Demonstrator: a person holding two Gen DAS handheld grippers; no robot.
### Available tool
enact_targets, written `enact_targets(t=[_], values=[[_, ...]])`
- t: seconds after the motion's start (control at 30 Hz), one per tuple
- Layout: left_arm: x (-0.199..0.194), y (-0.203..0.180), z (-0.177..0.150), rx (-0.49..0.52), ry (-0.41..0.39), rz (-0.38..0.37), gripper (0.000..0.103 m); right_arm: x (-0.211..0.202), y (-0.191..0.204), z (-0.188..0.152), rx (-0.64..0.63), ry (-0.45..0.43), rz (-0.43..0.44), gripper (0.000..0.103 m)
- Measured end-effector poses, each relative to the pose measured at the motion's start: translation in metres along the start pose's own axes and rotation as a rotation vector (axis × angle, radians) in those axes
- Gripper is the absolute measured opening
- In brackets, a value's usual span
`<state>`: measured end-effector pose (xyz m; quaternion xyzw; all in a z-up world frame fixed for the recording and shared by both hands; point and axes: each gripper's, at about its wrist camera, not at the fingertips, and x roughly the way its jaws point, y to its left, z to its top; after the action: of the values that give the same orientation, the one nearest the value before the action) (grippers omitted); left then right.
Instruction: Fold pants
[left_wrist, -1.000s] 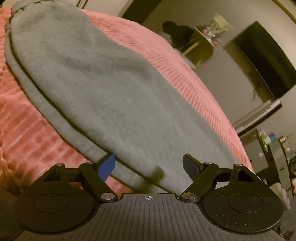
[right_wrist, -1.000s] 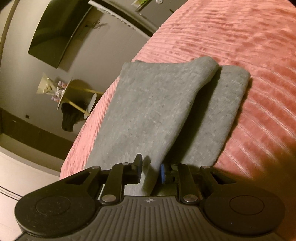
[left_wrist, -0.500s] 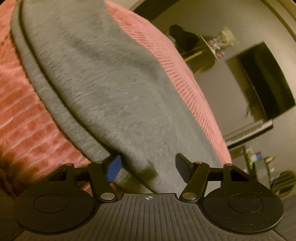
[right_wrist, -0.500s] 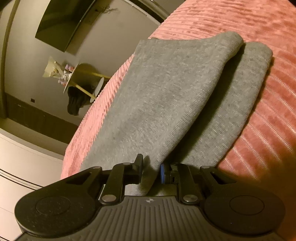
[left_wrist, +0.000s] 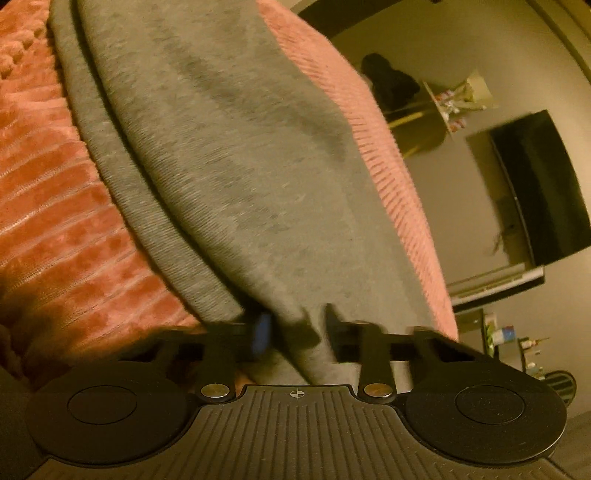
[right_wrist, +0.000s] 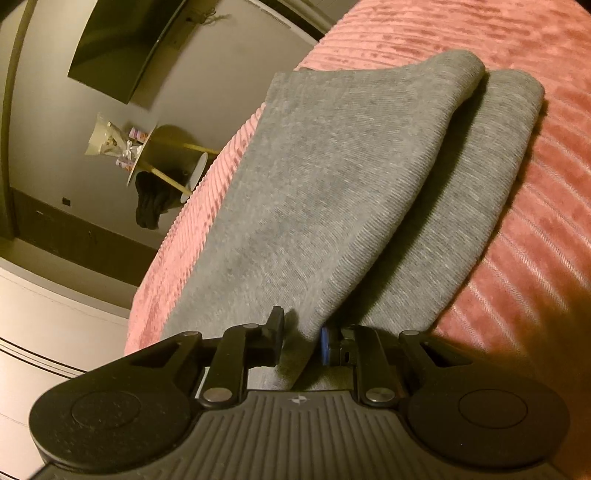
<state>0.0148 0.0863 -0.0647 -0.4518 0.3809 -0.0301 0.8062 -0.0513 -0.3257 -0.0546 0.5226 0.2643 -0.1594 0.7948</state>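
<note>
Honestly nothing readable here. No words, brands or numbers anywhere, and the small bottles (left_wrist: 506, 334) on the far shelf are way too blurry to make out any label.

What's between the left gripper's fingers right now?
A bunched edge of the grey pants, over the pink bedspread; the left gripper has just been closing on it, per the left wrist view.
</note>
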Motion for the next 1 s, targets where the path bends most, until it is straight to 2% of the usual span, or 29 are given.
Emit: enact_targets(t=[0.13, 0.27, 0.4, 0.5, 0.57, 0.6, 0.67, 0.7, 0.73, 0.8, 0.87, 0.93, 1.0], values=[[-0.001, -0.002, -0.001, 0.027, 0.001, 0.013, 0.009, -0.001, 0.013, -0.003, -0.090, -0.032, -0.048, 0.009], [-0.016, -0.010, -0.005, 0.061, -0.028, 0.005, 0.007, -0.012, 0.027, -0.007, -0.176, -0.084, -0.091, 0.006], [-0.038, -0.023, -0.011, 0.154, -0.078, 0.008, 0.007, -0.031, 0.040, -0.015, -0.266, -0.146, -0.134, 0.005], [-0.034, -0.021, -0.014, 0.173, -0.042, 0.073, 0.008, -0.034, 0.040, -0.018, -0.294, -0.130, -0.191, 0.005], [-0.025, -0.015, -0.012, 0.133, 0.005, 0.122, 0.009, -0.024, 0.035, -0.015, -0.288, -0.063, -0.253, 0.007], [-0.025, -0.014, -0.012, 0.117, 0.004, 0.118, 0.014, -0.021, 0.032, -0.014, -0.257, -0.049, -0.257, 0.008], [-0.033, -0.018, -0.012, 0.140, -0.031, 0.124, 0.027, -0.031, 0.023, -0.006, -0.154, -0.068, -0.218, 0.018], [-0.037, -0.021, -0.013, 0.154, -0.047, 0.124, 0.042, -0.038, 0.018, -0.003, -0.122, -0.101, -0.219, 0.023], [-0.041, -0.024, -0.014, 0.165, -0.060, 0.111, 0.052, -0.045, 0.014, 0.000, -0.105, -0.133, -0.227, 0.025], [-0.051, -0.032, -0.017, 0.199, -0.088, 0.093, 0.053, -0.060, 0.005, 0.006, -0.052, -0.204, -0.249, 0.026], [-0.058, -0.041, -0.021, 0.264, -0.125, 0.072, 0.060, -0.073, -0.007, 0.011, 0.006, -0.262, -0.271, 0.027], [-0.060, -0.050, -0.024, 0.337, -0.175, 0.065, 0.076, -0.080, -0.023, 0.019, 0.077, -0.284, -0.277, 0.032], [-0.057, -0.057, -0.026, 0.389, -0.202, 0.057, 0.078, -0.083, -0.039, 0.024, 0.158, -0.291, -0.268, 0.032]])
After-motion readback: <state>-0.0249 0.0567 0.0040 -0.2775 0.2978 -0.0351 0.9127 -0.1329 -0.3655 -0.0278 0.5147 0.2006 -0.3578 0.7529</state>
